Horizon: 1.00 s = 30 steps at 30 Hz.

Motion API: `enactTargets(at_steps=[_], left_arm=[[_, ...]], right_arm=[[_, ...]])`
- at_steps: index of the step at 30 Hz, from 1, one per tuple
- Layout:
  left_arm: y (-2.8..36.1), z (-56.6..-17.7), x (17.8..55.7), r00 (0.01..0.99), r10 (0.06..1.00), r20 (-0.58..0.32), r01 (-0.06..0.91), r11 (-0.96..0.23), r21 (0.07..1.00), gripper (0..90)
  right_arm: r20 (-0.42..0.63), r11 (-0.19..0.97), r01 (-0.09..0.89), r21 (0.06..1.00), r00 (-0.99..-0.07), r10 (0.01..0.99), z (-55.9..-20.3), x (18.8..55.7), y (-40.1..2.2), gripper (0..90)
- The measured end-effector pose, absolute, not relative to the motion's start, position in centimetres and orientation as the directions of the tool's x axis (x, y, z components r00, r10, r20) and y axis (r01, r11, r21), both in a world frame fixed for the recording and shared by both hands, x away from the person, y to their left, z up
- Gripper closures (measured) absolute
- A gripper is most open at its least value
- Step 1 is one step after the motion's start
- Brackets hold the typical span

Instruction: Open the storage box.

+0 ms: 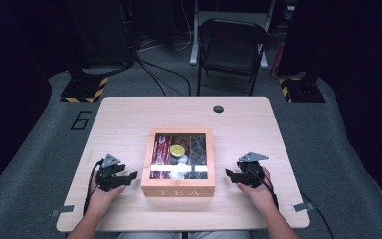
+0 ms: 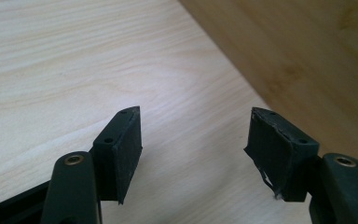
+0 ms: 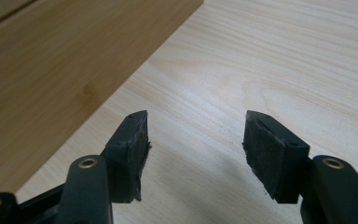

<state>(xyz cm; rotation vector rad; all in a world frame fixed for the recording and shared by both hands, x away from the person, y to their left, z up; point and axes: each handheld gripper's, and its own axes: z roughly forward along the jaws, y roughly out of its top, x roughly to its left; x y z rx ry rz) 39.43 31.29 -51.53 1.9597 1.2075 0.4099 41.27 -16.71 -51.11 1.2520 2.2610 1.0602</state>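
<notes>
A wooden tea box [image 1: 179, 188] marked TEA sits at the middle of the table, its glass lid down over packets and a yellow round item. My left gripper [image 1: 132, 175] rests on the table just left of the box, open and empty. The right gripper [image 1: 228, 174] lies just right of the box, also open and empty. In the left gripper view the box's side wall [image 2: 303, 60] runs across the upper right, ahead of my open gripper [image 2: 193, 140]. The right gripper view has the box's wall [image 3: 60, 70] at upper left, beyond my open gripper [image 3: 195, 140].
The light wooden table [image 1: 129, 119] has a dark round hole [image 1: 218, 108] near its far edge. A folding chair [image 1: 231, 47] stands beyond the table, with cables on the floor. Bare tabletop lies on both sides of the box.
</notes>
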Motion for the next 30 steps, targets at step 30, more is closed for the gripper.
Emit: enactTargets(at_steps=[30], left_arm=[[29.5,-46.5,37.0,0.555,0.83,-0.06,0.56,-0.319,0.764,46.6]], right_arm=[[0.015,0.393,0.485,0.781,-0.643,0.765,-46.1,38.5,-15.2,49.9]])
